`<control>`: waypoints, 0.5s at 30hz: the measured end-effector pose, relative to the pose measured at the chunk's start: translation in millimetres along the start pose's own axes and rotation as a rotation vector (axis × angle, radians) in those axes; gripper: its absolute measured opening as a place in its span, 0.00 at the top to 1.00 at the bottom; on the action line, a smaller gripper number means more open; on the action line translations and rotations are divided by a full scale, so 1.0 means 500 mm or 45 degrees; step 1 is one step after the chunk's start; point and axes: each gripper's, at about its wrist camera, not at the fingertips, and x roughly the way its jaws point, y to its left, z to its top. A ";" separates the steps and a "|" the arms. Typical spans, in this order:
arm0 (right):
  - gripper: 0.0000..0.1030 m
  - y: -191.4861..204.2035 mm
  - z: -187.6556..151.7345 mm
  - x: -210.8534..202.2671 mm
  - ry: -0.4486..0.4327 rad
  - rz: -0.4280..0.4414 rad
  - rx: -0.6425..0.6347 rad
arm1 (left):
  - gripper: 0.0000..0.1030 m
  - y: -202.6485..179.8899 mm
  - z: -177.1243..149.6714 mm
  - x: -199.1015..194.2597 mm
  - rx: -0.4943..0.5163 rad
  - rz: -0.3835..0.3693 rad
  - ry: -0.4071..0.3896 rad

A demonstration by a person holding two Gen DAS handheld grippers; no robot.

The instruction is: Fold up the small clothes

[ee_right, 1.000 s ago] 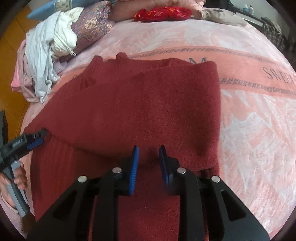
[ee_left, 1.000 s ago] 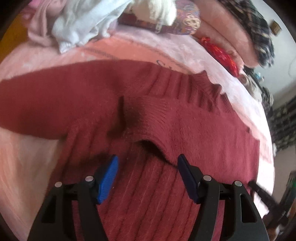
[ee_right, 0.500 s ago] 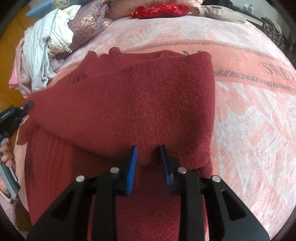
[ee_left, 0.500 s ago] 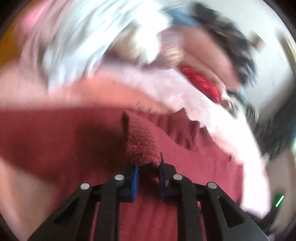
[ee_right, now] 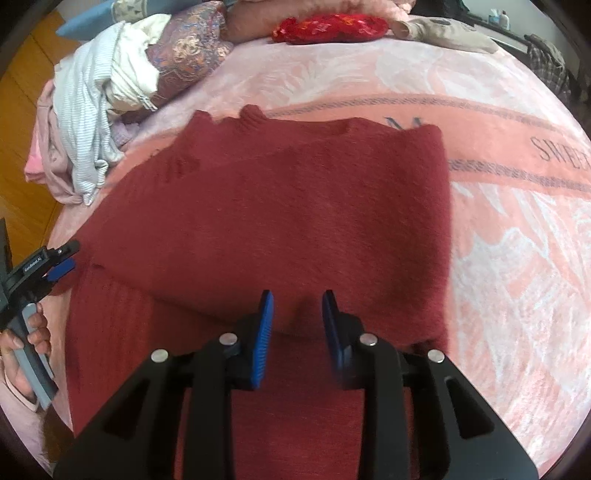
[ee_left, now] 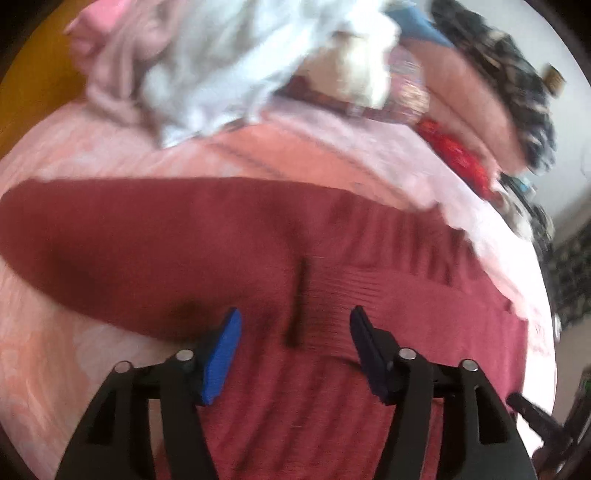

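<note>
A dark red knit sweater (ee_left: 147, 251) (ee_right: 295, 206) lies spread on the pink blanket (ee_right: 517, 277), one side folded over its body. My left gripper (ee_left: 295, 314) hangs just above it, jaws opening; the ribbed sleeve cuff (ee_left: 369, 284) lies loose beneath them, not pinched. In the right wrist view the same left gripper (ee_right: 61, 266) sits at the flap's left corner, held by a hand (ee_right: 22, 339). My right gripper (ee_right: 297, 295) has the thick front edge of the fold between its pads; the jaws are easing open a little, still against the knit.
A heap of white and pink clothes (ee_left: 229, 62) (ee_right: 92, 122) sits at the bed's far left beside a patterned pillow (ee_right: 188, 55). A red cushion (ee_right: 332, 24) and folded bedding lie along the head. Wooden floor (ee_right: 22, 110) shows past the left edge.
My left gripper closed on the sleeve cuff, carried it a short way, and has let it go; the cuff now lies flat. The right gripper has stayed put on the fold.
</note>
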 end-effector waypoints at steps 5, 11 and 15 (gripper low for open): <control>0.72 0.002 -0.009 0.054 0.074 -0.044 -0.010 | 0.37 -0.041 -0.023 0.073 0.120 0.127 0.106; 0.67 0.017 0.000 0.031 0.053 -0.002 0.028 | 0.36 -0.022 -0.029 0.045 0.117 0.095 0.069; 0.54 0.076 0.003 0.000 0.031 -0.037 -0.040 | 0.18 0.049 -0.002 -0.019 0.127 0.142 0.010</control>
